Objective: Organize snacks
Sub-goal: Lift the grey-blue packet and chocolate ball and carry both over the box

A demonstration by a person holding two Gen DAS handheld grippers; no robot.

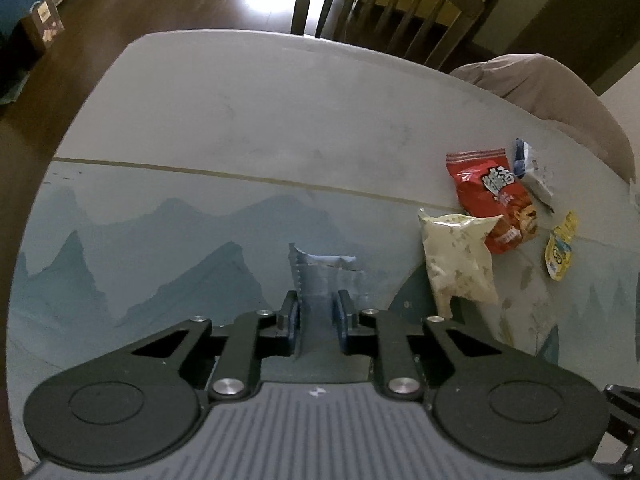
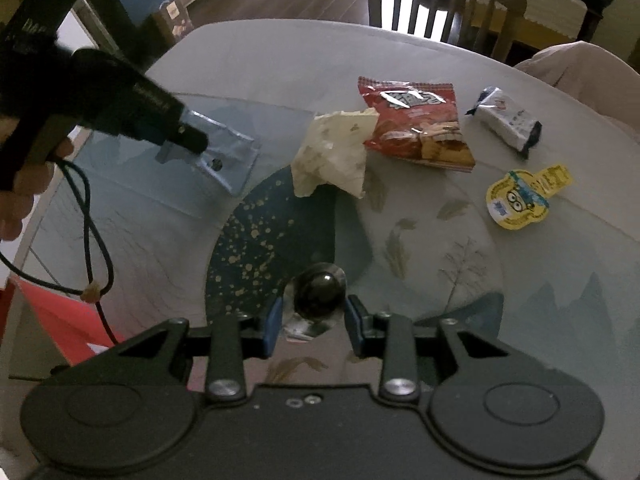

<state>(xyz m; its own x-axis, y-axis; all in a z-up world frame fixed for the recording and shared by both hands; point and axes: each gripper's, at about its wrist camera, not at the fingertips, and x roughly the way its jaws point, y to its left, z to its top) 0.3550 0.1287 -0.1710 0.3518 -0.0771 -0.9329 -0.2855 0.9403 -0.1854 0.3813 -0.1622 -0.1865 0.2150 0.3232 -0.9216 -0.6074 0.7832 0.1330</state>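
In the left wrist view my left gripper [image 1: 318, 312] is shut on a pale blue snack packet [image 1: 320, 280], held just above the table. The right wrist view shows that gripper [image 2: 194, 142] at upper left with the blue packet [image 2: 228, 160] hanging from it. My right gripper [image 2: 314, 322] is shut on a dark round snack in a clear wrapper [image 2: 320, 292]. On the table lie a red snack bag [image 2: 416, 120], a cream packet [image 2: 336, 156] overlapping its left edge, a white and dark packet [image 2: 506, 120], and a yellow sealed cup [image 2: 520, 198].
The oval table [image 1: 240, 100] has a patterned cover. Wooden chairs [image 1: 400, 12] stand behind it, with a beige cloth [image 1: 560, 92] at the far right edge. A hand [image 2: 16, 196] and a looped black cable [image 2: 92, 240] are at the left, above a red object [image 2: 68, 320].
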